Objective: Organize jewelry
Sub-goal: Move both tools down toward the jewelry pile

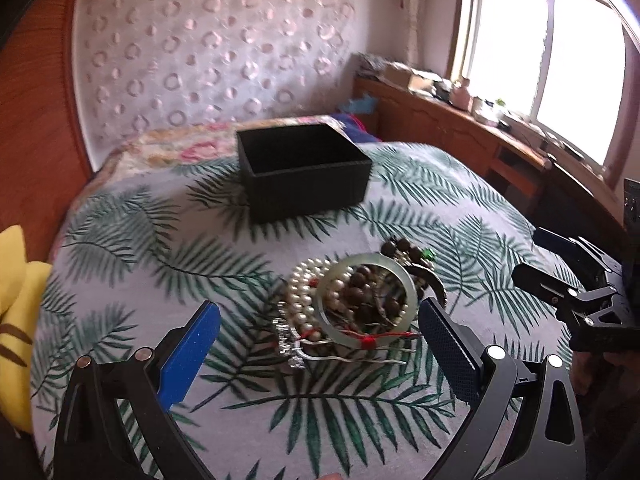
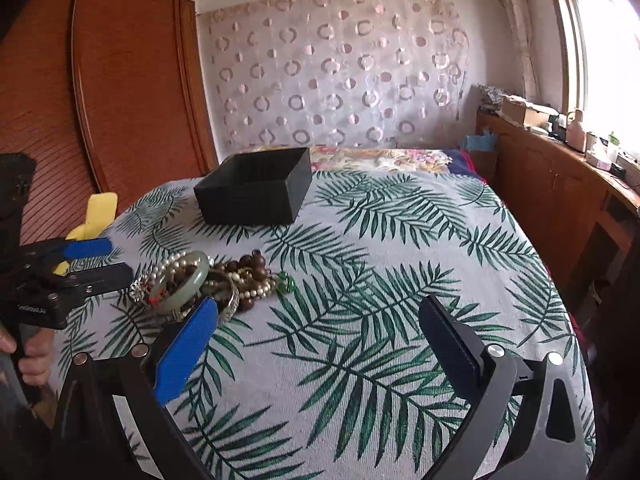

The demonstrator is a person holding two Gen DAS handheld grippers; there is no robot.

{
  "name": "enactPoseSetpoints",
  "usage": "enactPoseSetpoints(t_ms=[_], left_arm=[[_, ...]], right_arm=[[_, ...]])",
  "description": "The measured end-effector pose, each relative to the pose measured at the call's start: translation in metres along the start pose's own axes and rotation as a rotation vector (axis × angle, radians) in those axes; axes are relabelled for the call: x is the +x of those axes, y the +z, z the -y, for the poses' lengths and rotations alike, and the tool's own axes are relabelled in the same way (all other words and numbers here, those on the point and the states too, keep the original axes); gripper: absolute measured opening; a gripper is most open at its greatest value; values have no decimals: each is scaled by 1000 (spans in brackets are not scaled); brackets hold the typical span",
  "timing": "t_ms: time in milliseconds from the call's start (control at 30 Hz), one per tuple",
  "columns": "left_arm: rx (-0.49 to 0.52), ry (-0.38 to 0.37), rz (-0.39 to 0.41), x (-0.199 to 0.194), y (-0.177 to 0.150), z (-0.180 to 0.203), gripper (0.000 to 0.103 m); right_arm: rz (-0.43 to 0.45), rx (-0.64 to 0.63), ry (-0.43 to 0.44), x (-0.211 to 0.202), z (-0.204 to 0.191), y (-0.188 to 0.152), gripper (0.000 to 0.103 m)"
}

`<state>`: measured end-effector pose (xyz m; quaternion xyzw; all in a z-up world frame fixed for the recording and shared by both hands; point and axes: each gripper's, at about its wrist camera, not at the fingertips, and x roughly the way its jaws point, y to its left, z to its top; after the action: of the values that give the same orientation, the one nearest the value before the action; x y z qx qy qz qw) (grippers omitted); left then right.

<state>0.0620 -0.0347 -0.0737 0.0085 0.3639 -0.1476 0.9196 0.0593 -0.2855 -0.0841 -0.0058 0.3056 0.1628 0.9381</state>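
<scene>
A heap of jewelry lies on the leaf-print bedspread: a pale green jade bangle (image 1: 410,294), a pearl strand (image 1: 301,295), dark wooden beads (image 1: 398,247) and a silver hairpin (image 1: 340,358). The heap also shows in the right wrist view (image 2: 192,280). An open black box (image 1: 304,172) stands behind it, also seen in the right wrist view (image 2: 256,188). My left gripper (image 1: 319,322) is open, its fingers straddling the heap just above the bed. My right gripper (image 2: 318,316) is open and empty, right of the heap; it shows in the left wrist view (image 1: 524,254).
A yellow plush toy (image 1: 16,280) lies at the bed's left edge. A wooden wardrobe (image 2: 120,80) stands left. A wooden cabinet (image 2: 560,184) with clutter runs under the window at the right. A circle-patterned curtain (image 1: 208,48) hangs behind the bed.
</scene>
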Motion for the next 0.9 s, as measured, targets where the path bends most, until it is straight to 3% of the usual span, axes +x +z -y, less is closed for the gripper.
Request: enactPoseSetpoints(t_ms=[200,367,733,800,900], left_arm=[[16,-97,-36,17,7,6,95],[53,-156,-84,33,11,16,82],[120,-128,-142,59,16,23,78],[133,-108,-139,58,14,22,68],[144,-113,-134,55,12,22,68]], right_arm=[[-28,-25,42,4,-1,-4,100],[-50,-37,48,7,-2,-8,98],[-58,-41,49,9,-1,-9,98],[-58,-40,49,9,-1,-9,98],[-61,-43,49,9,-2,-9,98]])
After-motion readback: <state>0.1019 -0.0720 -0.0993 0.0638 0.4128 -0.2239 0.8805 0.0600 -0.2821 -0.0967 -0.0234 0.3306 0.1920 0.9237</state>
